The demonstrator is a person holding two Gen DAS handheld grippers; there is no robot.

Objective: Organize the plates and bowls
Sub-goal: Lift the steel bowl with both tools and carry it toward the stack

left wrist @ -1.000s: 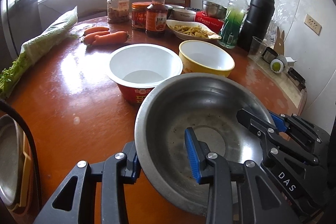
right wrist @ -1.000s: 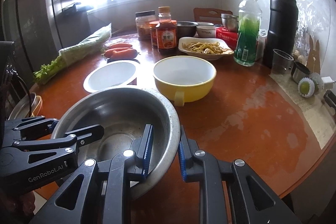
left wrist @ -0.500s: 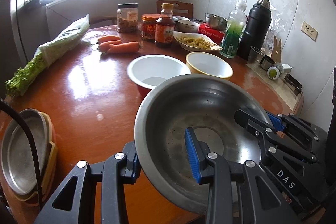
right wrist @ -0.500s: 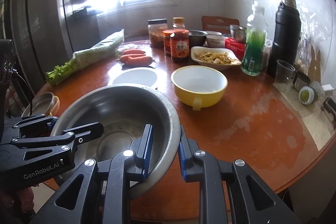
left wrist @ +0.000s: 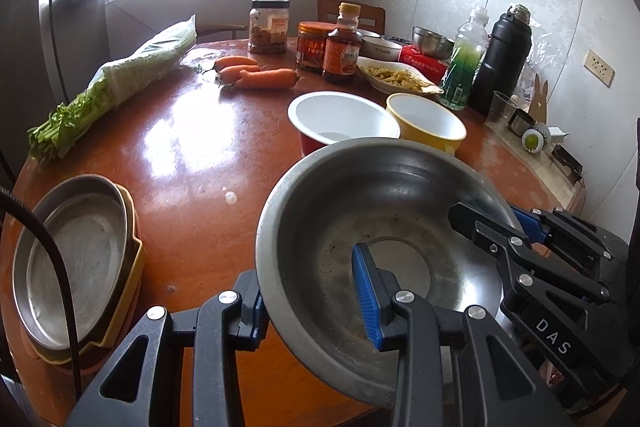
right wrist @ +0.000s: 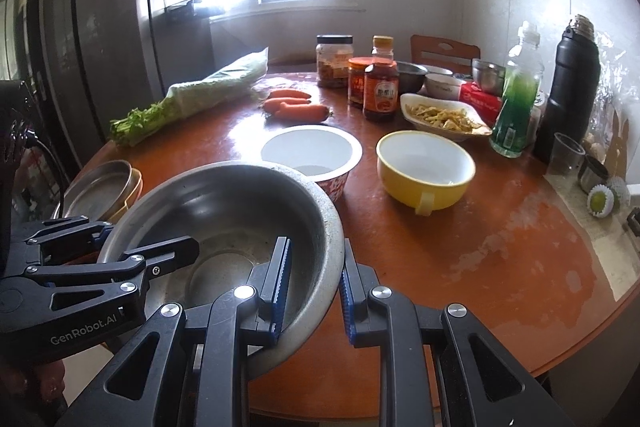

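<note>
A large steel bowl [left wrist: 360,203] [right wrist: 224,199] hangs over the near edge of the round wooden table [left wrist: 192,147], gripped from both sides. My left gripper [left wrist: 312,307] is shut on its near-left rim, one finger inside and one outside. My right gripper [right wrist: 312,287] is shut on the right rim in the same way and shows in the left wrist view [left wrist: 516,223]. Beyond the steel bowl stand a white bowl with a red outside [left wrist: 340,115] [right wrist: 312,151] and a yellow bowl [left wrist: 424,119] [right wrist: 424,163]. A stack of plates [left wrist: 76,247] [right wrist: 100,183], steel one on top, sits at the table's left edge.
Carrots [left wrist: 260,77], bagged celery [left wrist: 120,79], jars and a sauce bottle [left wrist: 342,51], a dish of food [left wrist: 396,77], a green bottle [left wrist: 464,67] and a black flask [left wrist: 504,59] crowd the far side. A cable [left wrist: 52,259] crosses the plate stack.
Both grippers have drawn back from the table's middle with the steel bowl, both still shut on it. The other two bowls look farther off, and the plate stack has come fully into view at left.
</note>
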